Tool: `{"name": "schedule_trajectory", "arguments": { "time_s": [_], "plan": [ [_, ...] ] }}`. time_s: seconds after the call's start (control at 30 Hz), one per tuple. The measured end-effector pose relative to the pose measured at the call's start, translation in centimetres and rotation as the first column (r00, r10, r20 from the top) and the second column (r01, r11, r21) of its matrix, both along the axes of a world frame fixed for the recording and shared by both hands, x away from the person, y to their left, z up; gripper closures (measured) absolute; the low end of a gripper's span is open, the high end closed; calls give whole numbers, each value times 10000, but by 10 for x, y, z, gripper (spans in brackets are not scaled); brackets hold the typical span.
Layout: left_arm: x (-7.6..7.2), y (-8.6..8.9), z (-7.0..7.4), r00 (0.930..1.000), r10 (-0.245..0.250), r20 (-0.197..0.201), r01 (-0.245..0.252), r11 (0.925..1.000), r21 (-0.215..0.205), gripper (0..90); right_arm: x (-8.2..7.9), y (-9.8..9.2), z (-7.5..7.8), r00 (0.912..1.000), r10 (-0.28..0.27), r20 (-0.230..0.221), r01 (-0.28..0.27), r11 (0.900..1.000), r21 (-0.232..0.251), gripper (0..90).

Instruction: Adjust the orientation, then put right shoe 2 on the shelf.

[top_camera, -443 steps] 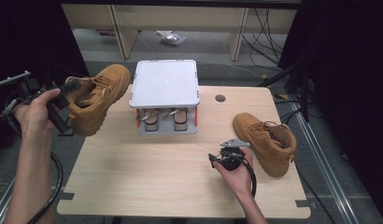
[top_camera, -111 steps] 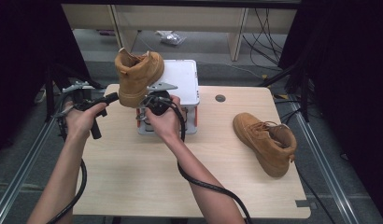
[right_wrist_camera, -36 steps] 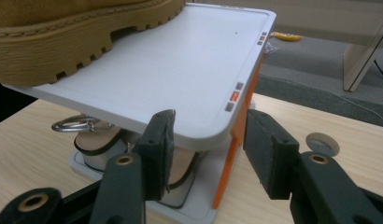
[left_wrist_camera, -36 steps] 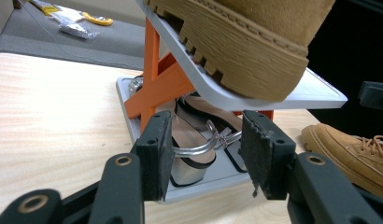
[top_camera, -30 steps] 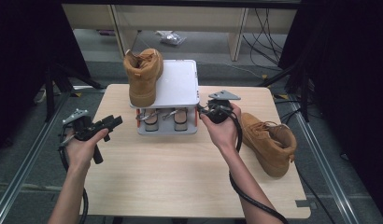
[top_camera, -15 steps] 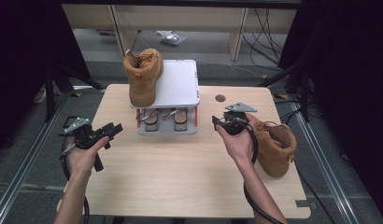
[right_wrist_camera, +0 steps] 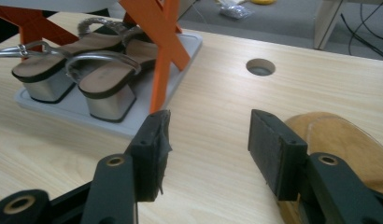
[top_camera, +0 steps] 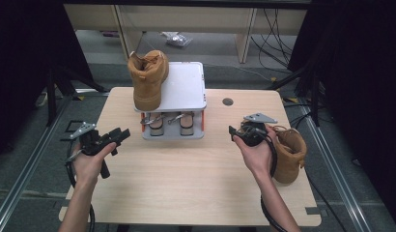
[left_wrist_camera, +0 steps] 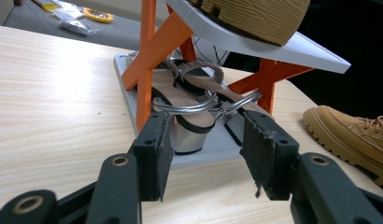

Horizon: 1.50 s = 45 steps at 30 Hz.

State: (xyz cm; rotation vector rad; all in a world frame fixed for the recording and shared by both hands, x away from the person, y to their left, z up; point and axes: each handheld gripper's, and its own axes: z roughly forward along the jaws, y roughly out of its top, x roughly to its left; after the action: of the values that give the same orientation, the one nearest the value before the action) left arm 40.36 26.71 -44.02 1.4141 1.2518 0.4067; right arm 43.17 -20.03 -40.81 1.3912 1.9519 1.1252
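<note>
Tan boot [top_camera: 289, 153] lies beside the right gripper [top_camera: 237, 133], fingers just spreading, empty; shoe rack [top_camera: 176, 92] nearby.

Light wooden table [top_camera: 186, 179] on grey floor [top_camera: 94, 46]; dark curtains, apparently, at both sides; pale bench legs [top_camera: 245, 34] behind

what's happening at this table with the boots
A person is putting tan boots on a small two-level rack. One boot already stands on its top shelf, above a pair of sandals. The right gripper, jaws open and just widened with nothing between them, is beside the second boot on the table. The left gripper waits open.
</note>
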Motion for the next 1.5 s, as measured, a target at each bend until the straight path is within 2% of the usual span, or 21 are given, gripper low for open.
{"name": "schedule_trajectory", "arguments": {
  "time_s": [0.17, 0.3, 0.33, 0.4, 0.43, 0.47, 0.5, 0.6, 0.73, 0.77, 0.9, 0.93, 1.0, 1.03, 1.07, 1.13, 1.17, 1.33, 1.4, 1.43, 1.5],
  "plan": [
    [0, 1, -3, 10000, 57, -45, -57, 10000, -12, 516, -7, -11, -3, 9984, -483, -276, 489, 9986, 188, 488],
    [-2, 3, -3, 9999, 69, -76, -70, 10000, -49, 516, -8, -27, -3, 9990, -370, -259, 368, 9993, -74, 498],
    [-2, 4, -3, 10000, 82, -56, -82, 10000, -48, 516, -11, -27, -2, 9965, -688, -465, 694, 9975, 112, 502],
    [-1, 4, -2, 10000, 80, -39, -80, 10000, -26, 516, -11, -37, 0, 9978, -545, -375, 540, 9985, -123, 504],
    [-1, 3, -2, 9999, 97, -36, -97, 9999, -52, 515, -12, -38, 0, 9955, -784, -527, 789, 9969, 73, 504],
    [-1, 3, -2, 9999, 104, -24, -104, 9999, -57, 514, -10, -43, 1, 9974, -581, -426, 577, 9983, -106, 504],
    [-1, 3, -2, 10000, 83, -15, -83, 10000, -46, 514, -12, -44, 2, 9938, -826, -746, 831, 9965, 40, 505],
    [0, 2, -3, 9999, 101, -63, -101, 9999, -10, 512, -9, -55, 3, 9958, -618, -678, 614, 9981, -77, 515],
    [-1, 3, -4, 9999, 104, -67, -104, 9999, -71, 510, -11, -57, 8, 9952, -568, -796, 588, 9980, 230, 516],
    [-2, 3, -4, 9999, 115, -81, -115, 9999, -66, 510, -14, -55, 11, 9909, -839, -1051, 867, 9960, 217, 516],
    [-4, 4, -5, 9999, 94, -120, -95, 9999, -77, 508, -12, -60, 13, 9947, -668, -787, 673, 9977, 33, 520],
    [-4, 5, -5, 9999, 93, -100, -94, 9999, -106, 508, -15, -58, 14, 9898, -978, -1038, 1004, 9947, 203, 521],
    [-4, 6, -4, 9999, 82, -63, -83, 9999, -118, 508, -15, -62, 15, 9937, -757, -823, 767, 9970, 90, 525],
    [-4, 6, -4, 9999, 82, -61, -83, 9999, -123, 508, -18, -61, 18, 9885, -1037, -1096, 1069, 9940, 234, 526],
    [-4, 7, -4, 9999, 86, -62, -86, 9999, -122, 507, -16, -65, 18, 9930, -822, -852, 832, 9965, 84, 528],
    [-4, 7, -4, 9999, 144, -85, -146, 9998, -169, 507, -17, -70, 21, 9921, -924, -847, 933, 9956, 64, 531],
    [-4, 8, -4, 9999, 150, -69, -151, 9998, -162, 507, -19, -70, 23, 9878, -1232, -950, 1248, 9921, 108, 532],
    [-4, 8, -4, 9998, 179, -93, -181, 9996, -208, 503, -20, -87, 29, 9884, -1294, -794, 1294, 9916, -53, 538],
    [-4, 7, -4, 9997, 193, -127, -196, 9995, -238, 496, -22, -91, 31, 9815, -1597, -1055, 1620, 9867, 137, 538],
    [-3, 7, -5, 9998, 184, -122, -187, 9996, -229, 494, -21, -96, 31, 9853, -1493, -832, 1497, 9887, -16, 538],
    [-3, 7, -5, 9998, 162, -124, -165, 9996, -221, 493, -24, -99, 33, 9800, -1720, -1000, 1734, 9848, 47, 538]
  ]
}}
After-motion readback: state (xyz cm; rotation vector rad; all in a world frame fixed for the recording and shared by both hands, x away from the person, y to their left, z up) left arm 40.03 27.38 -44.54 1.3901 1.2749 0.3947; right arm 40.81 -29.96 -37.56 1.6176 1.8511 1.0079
